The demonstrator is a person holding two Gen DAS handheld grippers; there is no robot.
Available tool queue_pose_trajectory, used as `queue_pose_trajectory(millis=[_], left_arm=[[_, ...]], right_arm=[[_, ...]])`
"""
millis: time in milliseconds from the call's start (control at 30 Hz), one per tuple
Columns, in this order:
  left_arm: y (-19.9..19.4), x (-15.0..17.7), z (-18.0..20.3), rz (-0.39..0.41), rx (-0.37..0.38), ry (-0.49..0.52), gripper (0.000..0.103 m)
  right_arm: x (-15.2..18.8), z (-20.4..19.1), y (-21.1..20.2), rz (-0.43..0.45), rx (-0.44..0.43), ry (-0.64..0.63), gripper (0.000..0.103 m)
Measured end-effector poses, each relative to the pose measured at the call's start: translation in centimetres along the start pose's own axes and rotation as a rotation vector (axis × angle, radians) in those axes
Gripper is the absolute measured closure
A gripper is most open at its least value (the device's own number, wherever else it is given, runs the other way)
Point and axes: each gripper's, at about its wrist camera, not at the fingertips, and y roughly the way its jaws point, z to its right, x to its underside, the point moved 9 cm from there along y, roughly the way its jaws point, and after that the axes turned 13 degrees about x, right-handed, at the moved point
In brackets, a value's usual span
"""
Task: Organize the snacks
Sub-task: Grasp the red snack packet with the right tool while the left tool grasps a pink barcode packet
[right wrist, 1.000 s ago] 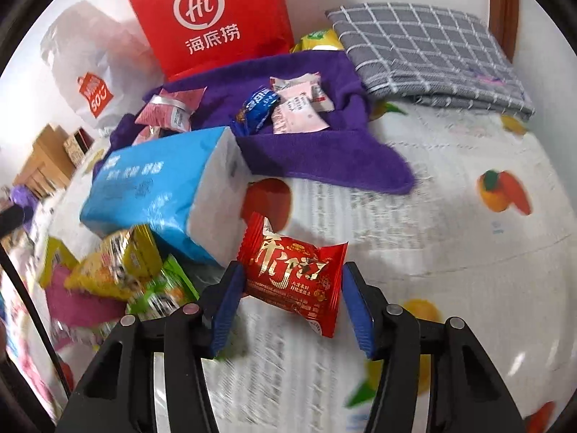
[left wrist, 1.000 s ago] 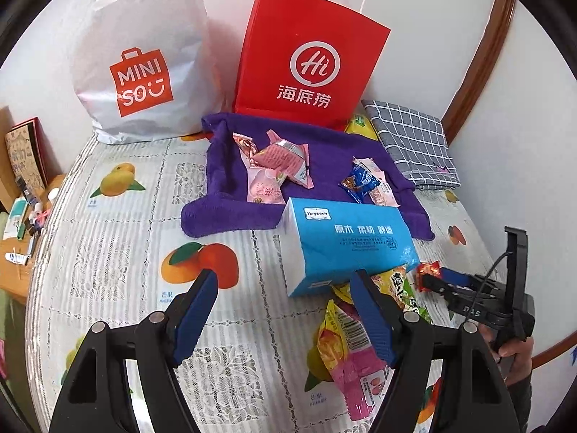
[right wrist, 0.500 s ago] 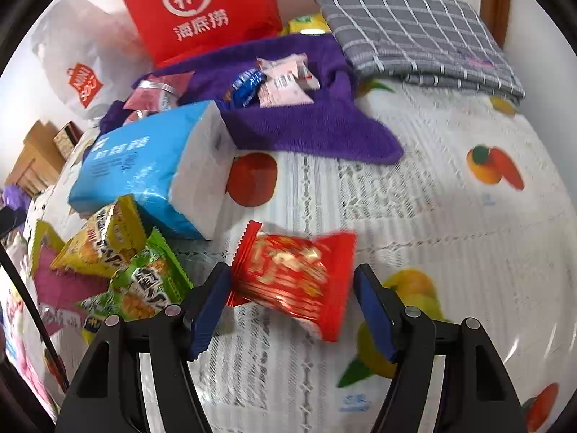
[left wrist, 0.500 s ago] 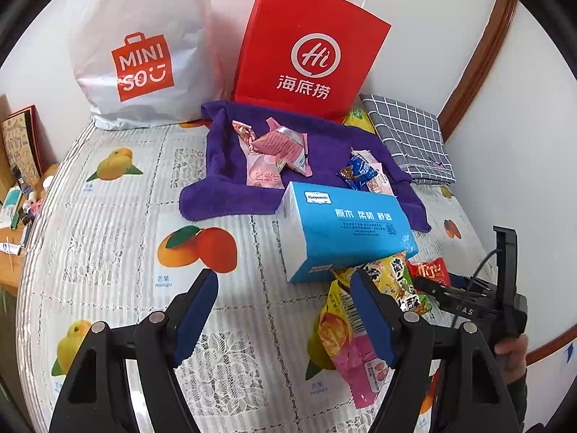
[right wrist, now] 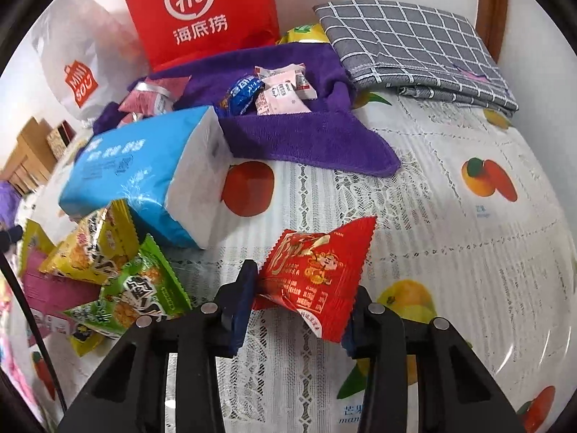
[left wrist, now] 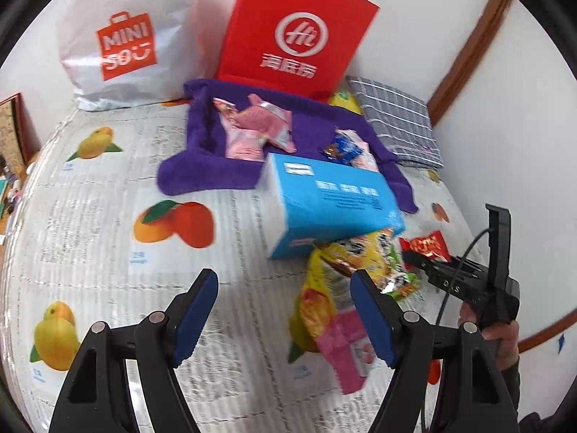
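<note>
1. Red foil snack packet [right wrist: 317,274] sits pinched between the two fingers of the right tool [right wrist: 299,301], gripped near its lower edge; its body tilts up and to the right ahead of the fingers, over the fruit-print cloth of the table [right wrist: 450,238]
2. Ahead and a little left of that packet lies the purple towel [right wrist: 303,137], already carrying a blue candy [right wrist: 242,93] and pale pink wrapped sweets [right wrist: 285,92]; by my reading that towel is where sorted snacks go, so the coming move runs forward and slightly left, over bare cloth
3. Between the two stands a blue tissue pack [right wrist: 144,166], left of the direct line; the right tool should pass to its right
4. Left tool [left wrist: 285,315] hangs with its fingers spread wide and nothing between them, low over the table
5. Just to its right lies the unsorted heap: yellow snack bag [left wrist: 346,252], green snack bag [right wrist: 144,288] and a pink packet [left wrist: 346,342], long axes running roughly away from the camera; the left hand is the nearer for those
</note>
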Motion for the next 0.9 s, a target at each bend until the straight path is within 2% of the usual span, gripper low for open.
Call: queue_pose_trajectory(millis=[233,567,633,767,800,833,900], left_arm=[[1.9,1.2,2.5,-0.054,0.049,0.023,0.028],[5.2,3.1,3.0,-0.137,0.016,0.03,0.031],[5.6,3.3,3.0,-0.154,0.014,0.022,0.038],[5.8,3.3,2.9,-0.16,0.033,0.0,0.043],[5.6,3.3,2.9,-0.162,0.033,-0.005,0.049],[5.4,3.2,3.0,-0.161,0.038,-0.01,0.06],[4.8,3.0,3.0,-0.16,0.043,-0.017,0.06]], right_arm=[[0.0,0.0,-1.6,0.047,-0.03,0.002,0.065],[0.4,0.4,-4.8,0.12,-0.045,-0.015,0.066],[0.4,0.4,-5.3,0.129,-0.048,-0.017,0.066],[0.5,0.3,-6.2,0.14,-0.053,-0.018,0.066],[0.6,0.3,-6.3,0.137,-0.056,-0.017,0.066],[0.6,0.3,-6.4,0.136,-0.058,-0.018,0.066],[0.6,0.3,-7.0,0.142,-0.062,-0.021,0.066]])
